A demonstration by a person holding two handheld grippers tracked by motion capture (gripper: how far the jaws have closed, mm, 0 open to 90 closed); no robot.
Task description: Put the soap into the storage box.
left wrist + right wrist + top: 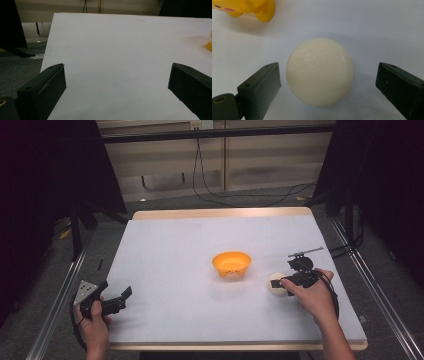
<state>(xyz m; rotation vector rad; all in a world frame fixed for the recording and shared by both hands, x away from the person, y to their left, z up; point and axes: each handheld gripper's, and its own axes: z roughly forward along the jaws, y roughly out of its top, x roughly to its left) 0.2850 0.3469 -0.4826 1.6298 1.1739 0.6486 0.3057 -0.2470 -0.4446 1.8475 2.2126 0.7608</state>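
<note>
High view first: the white bench (190,270) spreads out ahead of both hands, and its pale wooden edge shows at the far side. On it, ahead of the right tongs and a little toward the left tongs, stands the orange bowl (231,264), well apart from the left tongs and near the right ones. The right gripper view catches that bowl (249,8) as a yellow-orange shape beyond its left jaw, with small printed marks on the outside.

The left tongs (122,297) sit by the near left corner of the bench, held in the person's left hand (92,322), with a grey three-cornered plate on top. In the left gripper view the left tongs (116,80) stand released: the two black jaws are wide apart with nothing but bare bench between them.

The right tongs (276,282) are held in the right hand (312,297) near the right side of the bench, pointing toward the bowl. In the right gripper view the right tongs (328,80) are spread around the cream ball (319,71), one jaw at each side. A narrow gap shows between the ball and the left jaw, a wider one at the right jaw, so the pads do not press on it. The ball (275,289) rests on the bench just under the jaw tips, near the bowl but not touching it.
</note>
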